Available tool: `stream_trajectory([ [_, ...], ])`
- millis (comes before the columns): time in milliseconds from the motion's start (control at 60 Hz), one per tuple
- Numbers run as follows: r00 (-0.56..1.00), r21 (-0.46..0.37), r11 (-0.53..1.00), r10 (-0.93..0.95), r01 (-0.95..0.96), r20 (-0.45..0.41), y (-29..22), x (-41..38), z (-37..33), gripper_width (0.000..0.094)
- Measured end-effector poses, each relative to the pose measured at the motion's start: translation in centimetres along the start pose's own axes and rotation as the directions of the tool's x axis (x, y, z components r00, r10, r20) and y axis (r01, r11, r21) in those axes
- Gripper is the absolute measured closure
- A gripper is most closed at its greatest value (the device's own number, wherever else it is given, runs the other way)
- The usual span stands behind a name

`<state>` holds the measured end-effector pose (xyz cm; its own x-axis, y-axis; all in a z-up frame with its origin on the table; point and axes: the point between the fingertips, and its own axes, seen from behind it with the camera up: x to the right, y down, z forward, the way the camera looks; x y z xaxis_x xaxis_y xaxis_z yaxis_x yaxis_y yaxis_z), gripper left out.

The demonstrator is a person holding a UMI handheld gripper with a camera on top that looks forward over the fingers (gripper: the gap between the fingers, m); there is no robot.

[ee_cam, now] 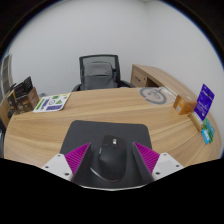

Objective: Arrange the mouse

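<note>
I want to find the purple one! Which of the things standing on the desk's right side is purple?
The upright purple card near the desk's right edge. The box beside it is brownish, and the small pack in front is teal.

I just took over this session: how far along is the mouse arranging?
Done: the mouse already lies on the mouse pad on the wooden desk. In hand: it sits between the gripper fingers; whether the pads press it I cannot tell. Left: final positioning and release.

wooden desk [95,108], dark mouse pad [105,135], booklet [52,102], purple box [205,101]
</note>
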<state>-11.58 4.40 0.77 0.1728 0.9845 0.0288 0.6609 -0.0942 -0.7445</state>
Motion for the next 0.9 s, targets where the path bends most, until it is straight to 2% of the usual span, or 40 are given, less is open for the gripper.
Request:
stream_trajectory([
  [167,0.999,0.021,0.999,-0.030,0.029,0.026,-2.1,-1.2,-7.0,0.0085],
  [383,0.996,0.087,0.994,-0.077,0.073,0.043,-3.9,-1.3,-23.4,0.0083],
  [517,0.995,0.098,0.994,-0.064,0.057,0.072,-3.0,-0.9,-32.0,0.0082],
  [633,0.995,0.121,0.990,-0.084,0.077,0.047,-1.9,0.6,-37.8,0.0081],
  [900,0.998,0.134,0.989,-0.060,0.056,0.026,1.4,3.1,-45.2,0.0087],
])
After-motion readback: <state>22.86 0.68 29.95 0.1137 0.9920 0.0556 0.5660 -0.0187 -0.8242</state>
